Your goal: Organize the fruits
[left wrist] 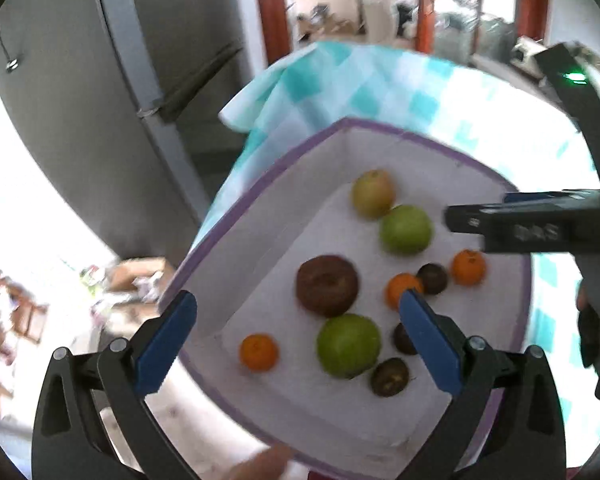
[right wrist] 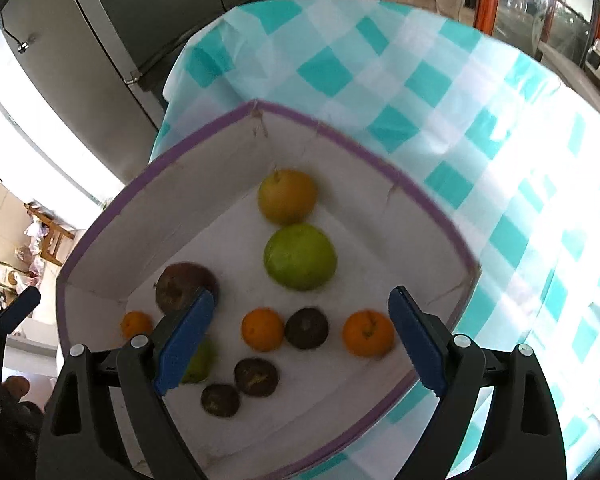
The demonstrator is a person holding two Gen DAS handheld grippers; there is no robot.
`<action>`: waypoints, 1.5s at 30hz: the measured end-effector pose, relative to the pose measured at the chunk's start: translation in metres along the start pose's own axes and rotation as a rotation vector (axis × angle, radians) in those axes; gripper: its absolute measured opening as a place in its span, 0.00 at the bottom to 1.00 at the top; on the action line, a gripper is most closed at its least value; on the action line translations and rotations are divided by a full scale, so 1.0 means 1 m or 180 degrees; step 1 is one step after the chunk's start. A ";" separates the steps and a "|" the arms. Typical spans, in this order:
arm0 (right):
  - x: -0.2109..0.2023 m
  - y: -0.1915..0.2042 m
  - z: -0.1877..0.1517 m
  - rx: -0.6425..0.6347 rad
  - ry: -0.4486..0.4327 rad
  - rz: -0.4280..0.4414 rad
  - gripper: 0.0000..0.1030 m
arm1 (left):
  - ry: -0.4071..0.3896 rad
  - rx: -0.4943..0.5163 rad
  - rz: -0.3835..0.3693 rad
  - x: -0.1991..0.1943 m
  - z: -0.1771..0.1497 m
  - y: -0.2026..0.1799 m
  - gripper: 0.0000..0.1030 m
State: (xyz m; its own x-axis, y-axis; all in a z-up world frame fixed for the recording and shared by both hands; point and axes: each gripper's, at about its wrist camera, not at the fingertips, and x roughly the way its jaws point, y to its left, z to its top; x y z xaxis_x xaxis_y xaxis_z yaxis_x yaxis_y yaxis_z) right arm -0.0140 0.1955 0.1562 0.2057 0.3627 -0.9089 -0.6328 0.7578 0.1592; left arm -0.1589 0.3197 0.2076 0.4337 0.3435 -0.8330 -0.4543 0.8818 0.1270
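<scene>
Kitchen backdrop: grey fridge (right wrist: pixel 112 20), teal checked tablecloth (right wrist: pixel 440 80) over the table. On it, a white box (right wrist: pixel 204 148) with purple rim, holding all the fruit loose. Right hand-held gripper (right wrist: pixel 300 344) hovering above, jaws wide apart, empty; orange (right wrist: pixel 262 329) and dark passion fruit (right wrist: pixel 306 328) straight ahead between the fingers, touching. Left hand-held gripper (left wrist: pixel 296 344) likewise spread and empty, green apple (left wrist: pixel 348 345) between its fingers. Best to descend vertically, straddle one fruit only, and close gently. Risk: nudging the neighbour.
</scene>
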 end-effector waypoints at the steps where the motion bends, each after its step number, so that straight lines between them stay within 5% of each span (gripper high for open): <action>1: 0.000 0.002 -0.001 -0.0013 0.0006 0.0003 0.84 | 0.0055 -0.0019 -0.0004 0.001 0.002 0.002 0.98; 5: -0.003 0.011 -0.002 -0.0129 0.0010 -0.0009 0.84 | 0.0229 -0.0203 -0.0194 0.009 0.002 0.010 0.98; 27: 0.002 0.019 -0.007 -0.0234 0.0022 0.0009 0.84 | 0.0435 -0.0241 -0.0264 0.027 -0.005 0.006 0.98; 38: -0.004 0.029 -0.011 -0.0342 -0.0001 -0.0008 0.84 | 0.0489 -0.0304 -0.0343 0.029 -0.007 0.011 0.98; 45: -0.024 0.034 -0.019 -0.0259 -0.0158 -0.0009 0.84 | 0.0287 -0.0229 -0.0220 0.008 -0.006 0.014 0.98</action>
State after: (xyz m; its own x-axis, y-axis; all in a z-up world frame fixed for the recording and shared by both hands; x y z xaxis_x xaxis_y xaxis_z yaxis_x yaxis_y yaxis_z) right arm -0.0544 0.2020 0.1764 0.2430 0.3885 -0.8888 -0.6902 0.7131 0.1230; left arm -0.1662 0.3335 0.1994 0.3958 0.2494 -0.8838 -0.4818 0.8757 0.0313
